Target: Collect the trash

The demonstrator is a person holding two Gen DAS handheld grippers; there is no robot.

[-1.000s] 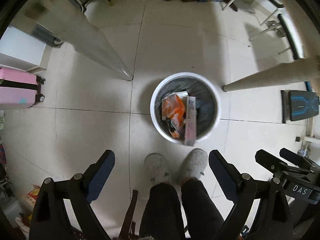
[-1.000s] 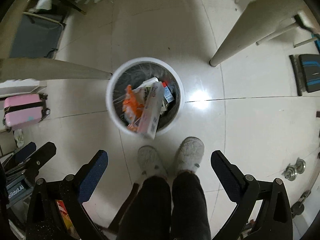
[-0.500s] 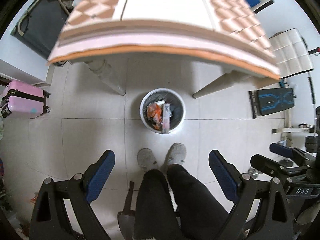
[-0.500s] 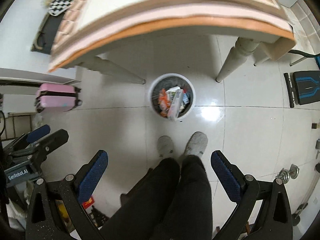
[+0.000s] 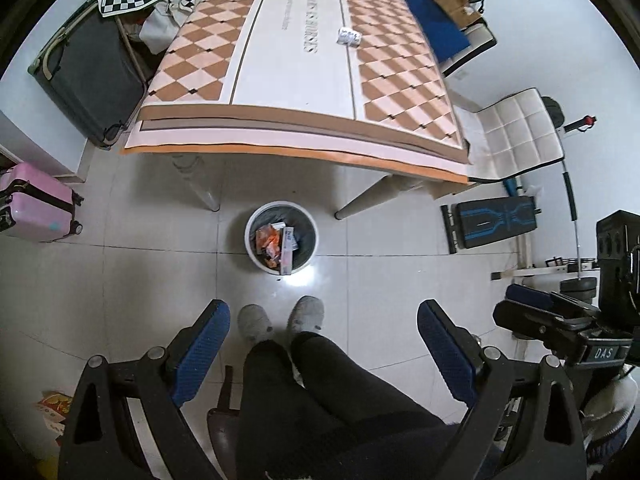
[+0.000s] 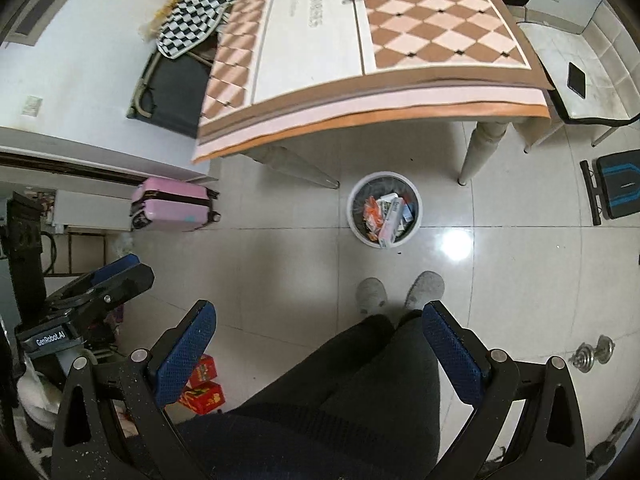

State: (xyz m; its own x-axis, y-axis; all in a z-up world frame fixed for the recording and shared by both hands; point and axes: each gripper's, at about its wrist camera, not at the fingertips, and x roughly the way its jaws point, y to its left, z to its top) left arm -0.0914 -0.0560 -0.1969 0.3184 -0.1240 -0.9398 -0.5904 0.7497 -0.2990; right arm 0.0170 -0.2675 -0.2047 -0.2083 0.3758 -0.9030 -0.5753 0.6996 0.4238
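Trash bin [image 5: 281, 236]; phone [image 6: 576, 79] right-view only.

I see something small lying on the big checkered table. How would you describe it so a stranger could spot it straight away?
Start at the table with its orange-and-peach diamond cloth and white centre strip. Follow that strip toward the far end, near its right border, to a small crumpled wrapper, white with dark print. It is the only loose thing seen on the tabletop; the other trash already sits in the white bin on the floor.
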